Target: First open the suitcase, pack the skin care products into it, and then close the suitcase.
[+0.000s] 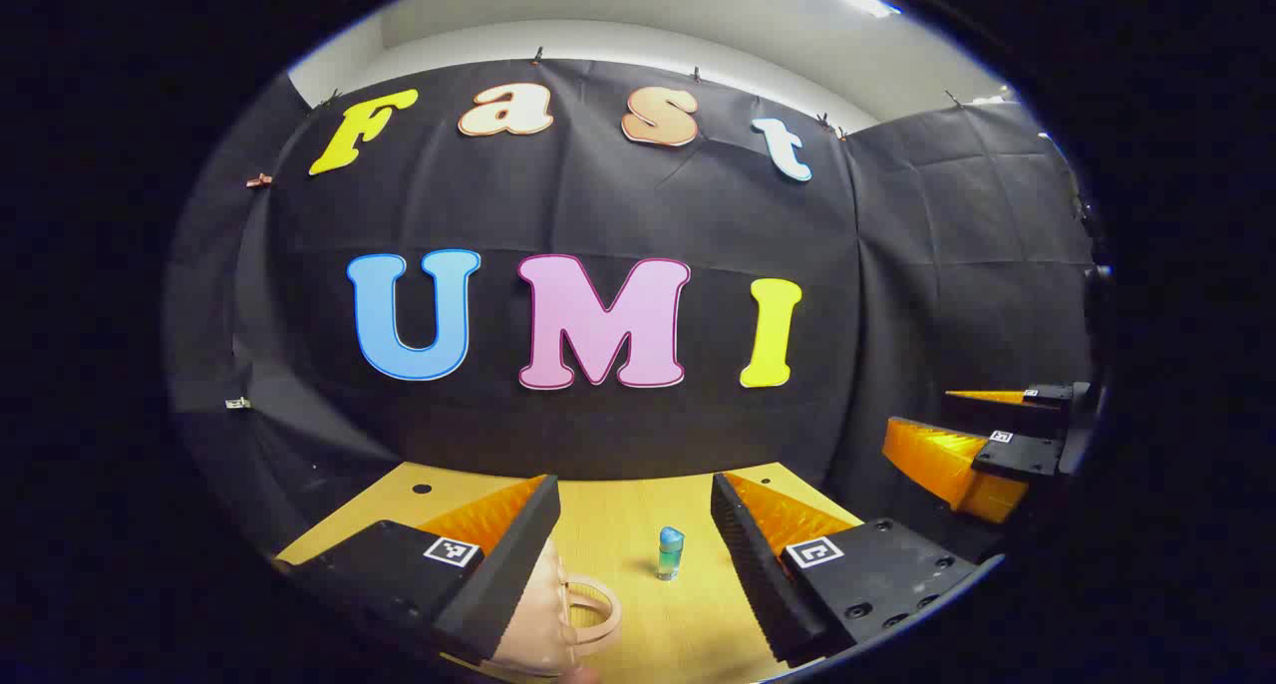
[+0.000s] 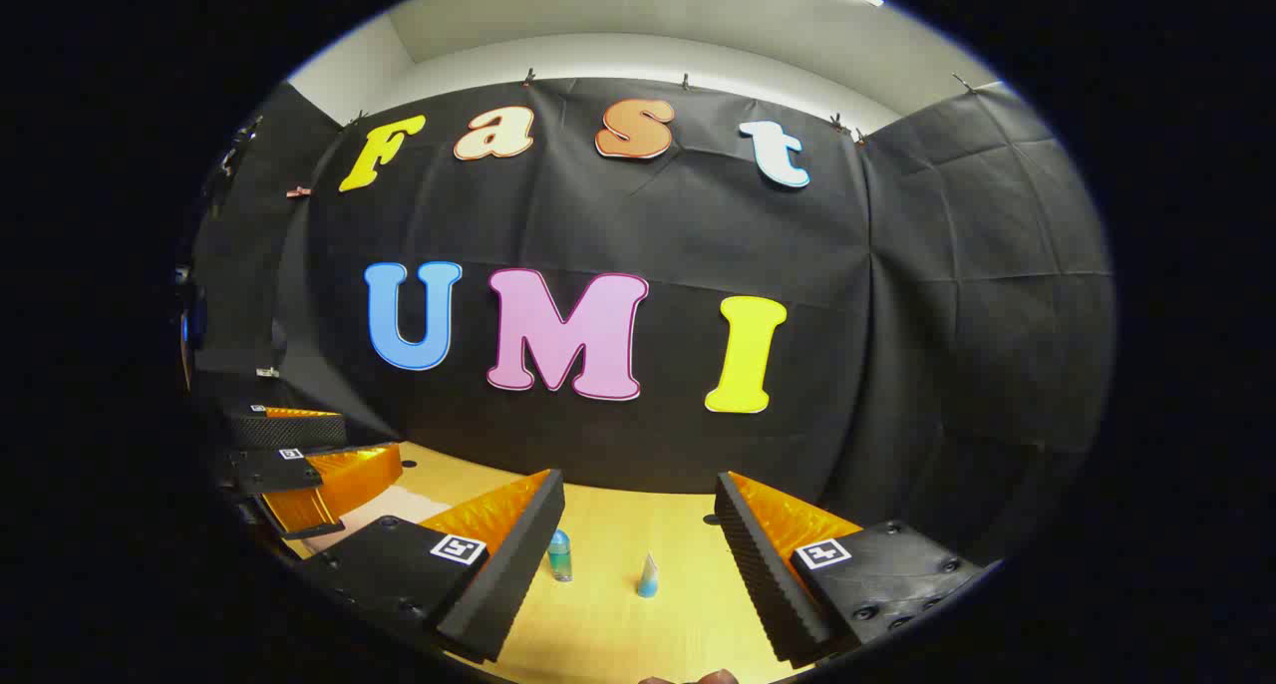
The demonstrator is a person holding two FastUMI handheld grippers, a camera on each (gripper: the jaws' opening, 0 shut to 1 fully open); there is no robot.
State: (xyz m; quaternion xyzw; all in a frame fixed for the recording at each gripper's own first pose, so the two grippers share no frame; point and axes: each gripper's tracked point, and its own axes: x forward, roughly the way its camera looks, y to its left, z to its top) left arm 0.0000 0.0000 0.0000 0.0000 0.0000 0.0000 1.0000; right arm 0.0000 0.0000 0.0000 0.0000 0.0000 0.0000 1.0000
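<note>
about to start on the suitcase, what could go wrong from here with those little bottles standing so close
1. The blue bottle and the small tube stand upright and look easy to tip with a sweep of the open right gripper.
2. The pink suitcase lies partly beneath the open left gripper, so its handle is partly hidden.

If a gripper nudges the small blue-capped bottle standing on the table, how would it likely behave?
The blue-capped bottle stands upright, tall for its narrow base, so it probably tips easily. It looks small and clear, likely light. If round, it may roll across the wooden table once down.
</note>
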